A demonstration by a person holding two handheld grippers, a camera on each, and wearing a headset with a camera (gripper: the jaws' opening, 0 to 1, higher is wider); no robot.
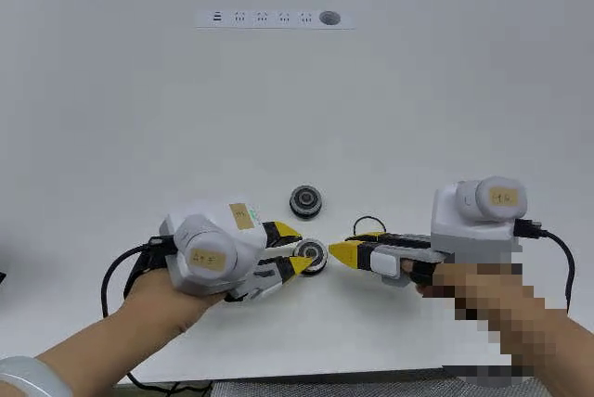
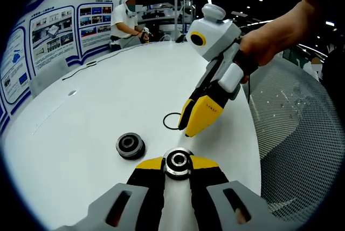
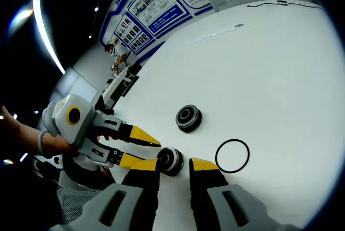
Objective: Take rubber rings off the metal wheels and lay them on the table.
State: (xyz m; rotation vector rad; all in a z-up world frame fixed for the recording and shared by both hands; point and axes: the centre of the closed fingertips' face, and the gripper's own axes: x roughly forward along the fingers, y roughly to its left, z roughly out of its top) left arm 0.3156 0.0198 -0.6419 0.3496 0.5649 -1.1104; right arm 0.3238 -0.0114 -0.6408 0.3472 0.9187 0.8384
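A small metal wheel (image 1: 312,254) with a silver rim sits between the yellow jaws of my left gripper (image 1: 298,249), which is shut on it just above the table; it is close up in the left gripper view (image 2: 178,163). My right gripper (image 1: 346,251) points at that wheel from the right, its jaws a little apart with nothing held (image 3: 172,167). A second wheel (image 1: 305,200) with its black rubber ring on lies flat just beyond. A loose black rubber ring (image 3: 232,156) lies on the table beside the right gripper.
The white table (image 1: 278,119) stretches far back to a power strip (image 1: 276,18). Its front edge (image 1: 306,380) runs just below the grippers. Black cables trail from both grippers. A person (image 2: 127,20) stands at the far end of the table.
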